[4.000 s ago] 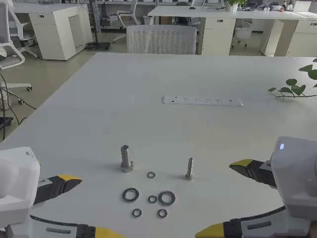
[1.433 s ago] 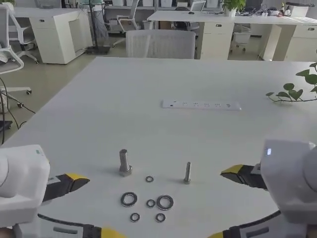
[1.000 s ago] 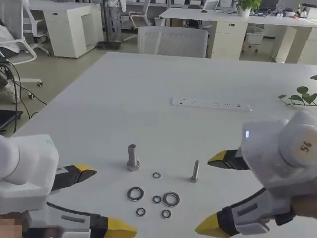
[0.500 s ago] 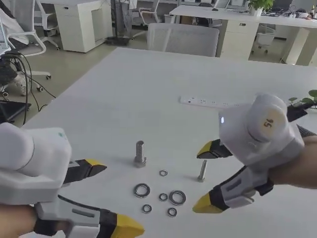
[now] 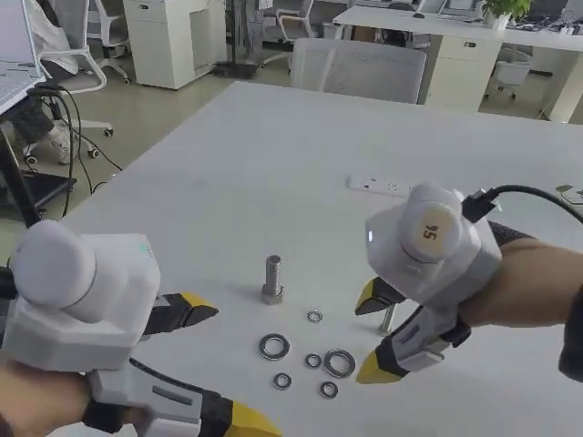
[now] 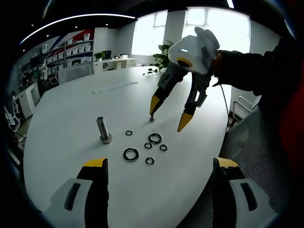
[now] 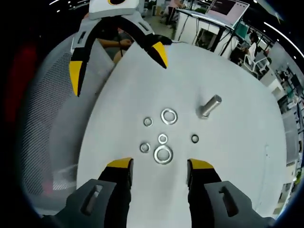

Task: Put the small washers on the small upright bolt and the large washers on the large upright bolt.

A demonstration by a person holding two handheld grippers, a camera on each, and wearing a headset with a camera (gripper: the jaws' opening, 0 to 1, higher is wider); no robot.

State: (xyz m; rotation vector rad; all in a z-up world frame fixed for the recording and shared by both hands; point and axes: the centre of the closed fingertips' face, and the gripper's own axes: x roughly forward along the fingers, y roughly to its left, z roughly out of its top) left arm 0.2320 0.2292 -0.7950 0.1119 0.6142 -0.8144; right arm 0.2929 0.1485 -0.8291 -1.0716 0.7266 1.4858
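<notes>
Head view: the right gripper (image 5: 369,339), jaws spread and empty, hangs centre right, one tip just beside the small bolt (image 5: 389,320), which a careless dip could topple; its sticker (image 5: 428,233) reads like "56". Left gripper view: the left gripper (image 6: 160,164) gapes empty at the bottom, washers (image 6: 131,155) clustered mid-frame right of the large bolt (image 6: 103,130). Right gripper view: a large washer (image 7: 156,155) lies low centre just beside a small washer (image 7: 163,138), so a pinch might catch both.
</notes>
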